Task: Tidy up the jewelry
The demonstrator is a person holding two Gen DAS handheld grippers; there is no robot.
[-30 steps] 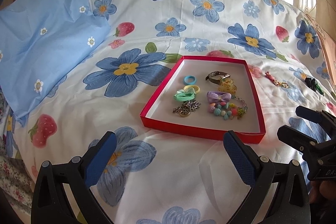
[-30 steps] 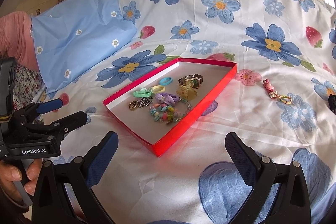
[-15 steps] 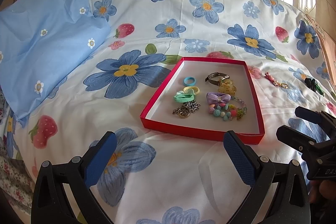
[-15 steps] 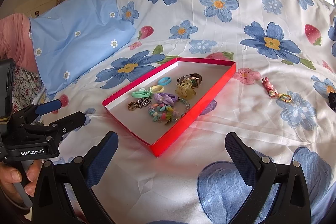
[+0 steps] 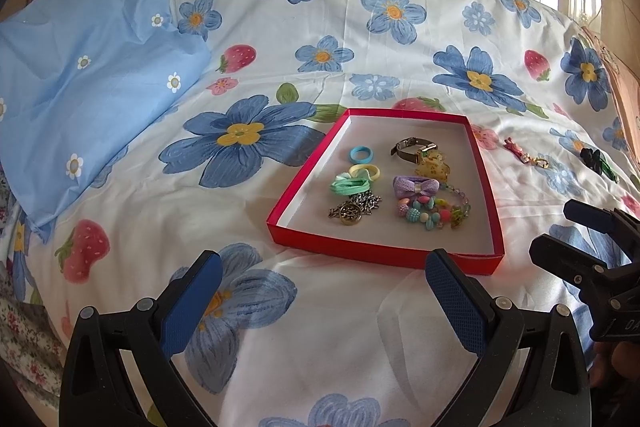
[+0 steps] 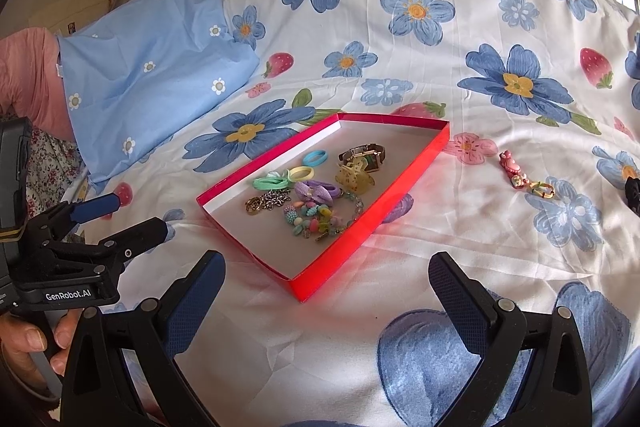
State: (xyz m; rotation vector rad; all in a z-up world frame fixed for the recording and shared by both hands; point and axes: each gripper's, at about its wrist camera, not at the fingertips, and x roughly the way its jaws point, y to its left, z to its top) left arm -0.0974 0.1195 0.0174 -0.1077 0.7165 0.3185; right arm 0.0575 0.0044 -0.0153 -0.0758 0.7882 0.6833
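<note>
Holding both grippers low over the bed, you have nothing in either one: the left gripper has its fingers spread wide and empty, and the right gripper is just as wide, its fingers bare too. Each hovers short of the tray, which lies just ahead on the sheet.

Most of the jewelry already sits in that tray: a blue ring, a yellow ring, a green band, a chain, a purple bow, a bead bracelet, a watch and a yellow clip touching the watch.

Two pieces lie outside, to your right of the tray. The pink charm rests on the sheet near the tray's right wall, and a dark piece lies farther out, cut off at the edge of the right view.

The charm is probably your next pick, and the right gripper is nearer. Expect it to be light, small and jointed, so the loose end will likely dangle. Take it across the thicker pink body, not the thin gold clasp. The sheet is soft and wrinkled, so a deep pinch may catch fabric.
</note>
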